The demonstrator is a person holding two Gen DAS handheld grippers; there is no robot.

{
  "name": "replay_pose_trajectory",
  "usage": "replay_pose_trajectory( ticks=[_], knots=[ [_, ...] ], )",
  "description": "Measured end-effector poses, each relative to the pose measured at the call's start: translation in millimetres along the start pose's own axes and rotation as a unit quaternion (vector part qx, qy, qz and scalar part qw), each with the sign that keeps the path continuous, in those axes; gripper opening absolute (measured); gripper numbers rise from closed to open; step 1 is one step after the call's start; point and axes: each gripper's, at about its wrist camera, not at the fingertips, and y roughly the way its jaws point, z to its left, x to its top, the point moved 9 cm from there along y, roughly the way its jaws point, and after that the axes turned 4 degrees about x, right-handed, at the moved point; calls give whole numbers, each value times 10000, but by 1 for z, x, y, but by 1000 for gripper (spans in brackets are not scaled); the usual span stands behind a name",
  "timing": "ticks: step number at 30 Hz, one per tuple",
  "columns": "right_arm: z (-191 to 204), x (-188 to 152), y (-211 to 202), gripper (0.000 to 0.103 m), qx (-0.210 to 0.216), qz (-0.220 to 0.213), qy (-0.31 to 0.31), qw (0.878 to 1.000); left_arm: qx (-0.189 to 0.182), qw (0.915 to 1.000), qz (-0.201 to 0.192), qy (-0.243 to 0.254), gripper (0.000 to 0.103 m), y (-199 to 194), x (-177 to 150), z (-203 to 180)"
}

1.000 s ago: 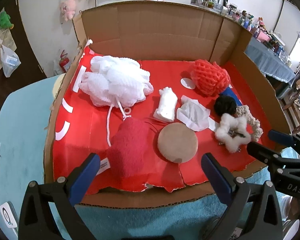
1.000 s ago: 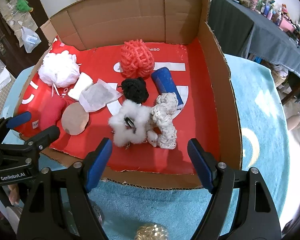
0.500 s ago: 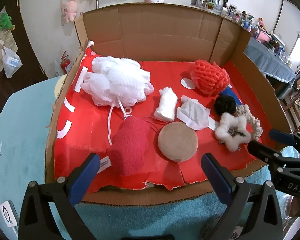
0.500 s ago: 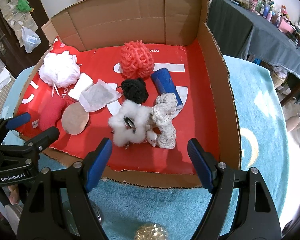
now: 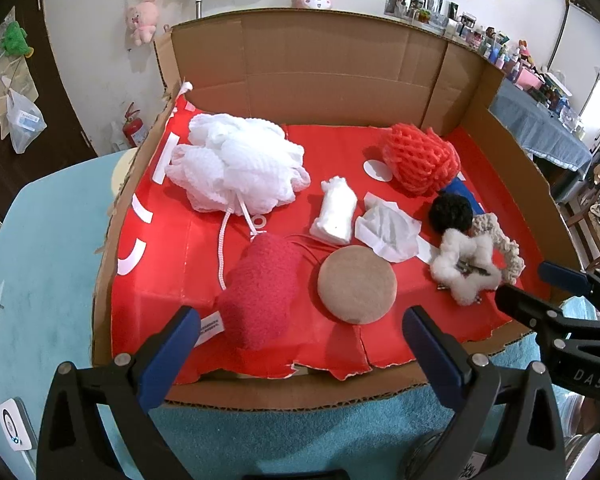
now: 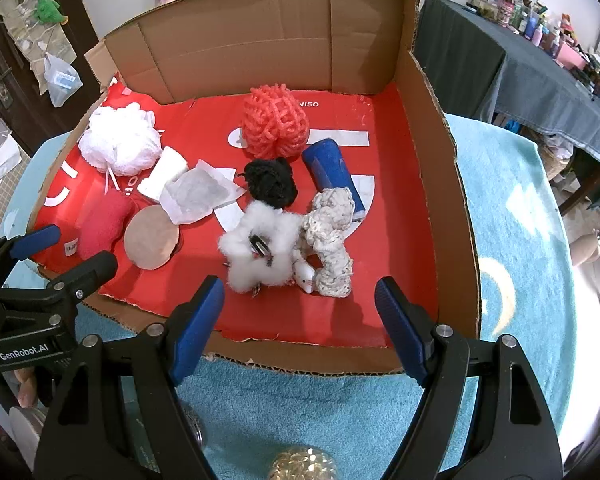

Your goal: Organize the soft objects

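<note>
- left gripper [image 5: 298,346]: jaws wide apart, nothing between them, touching nothing; hangs over the near rim of the cardboard box [image 5: 300,394], at 6 o'clock in the left wrist view
- white mesh pouf [image 5: 236,168]: 10 o'clock on the red box floor, cord trailing toward the front
- red fuzzy pad [image 5: 260,290]: 7 o'clock, just ahead of the left gripper's left finger, apart from it
- tan round puff [image 5: 356,284]: touching or just beside the red pad's right side, cannot tell which
- white folded cloth [image 5: 336,212] and crumpled tissue [image 5: 388,228]: centre, side by side
- red net ball [image 6: 278,122]: 12 o'clock in the right wrist view, near the back wall
- black yarn ball [image 6: 272,182]: just in front of the net ball
- white fluffy scrunchie [image 6: 260,250] and cream knit scrunchie [image 6: 332,244]: touching, near front
- blue roll [image 6: 334,172]: 1 o'clock, lying flat
- right gripper [image 6: 300,328]: jaws wide, holding nothing, over the front rim, clear of both scrunchies
</note>
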Motion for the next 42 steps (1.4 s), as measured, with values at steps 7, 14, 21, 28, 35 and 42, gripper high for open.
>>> replay_pose_trajectory(
  ticks=[7, 14, 21, 28, 35, 42],
  knots=[
    [0, 0, 0, 77, -17, -4, -7, 10000, -10, 10000, -3, -17, 103, 0, 1, 1],
    [0, 0, -1, 77, -14, -4, -6, 10000, -11, 10000, -5, -12, 103, 0, 1, 1],
    [0, 0, -1, 77, -5, -16, 8, 10000, -6, 10000, -4, -4, 103, 0, 1, 0],
    [0, 0, -1, 77, 1, -22, 15, 10000, 14, 10000, -15, 38, 103, 0, 1, -1],
    [0, 0, -1, 77, 8, -20, 8, 10000, -7, 10000, -10, -4, 103, 1, 1, -1],
    [0, 0, -1, 77, 2, -23, 5, 10000, -1, 10000, -4, 17, 103, 1, 1, -1]
  ],
)
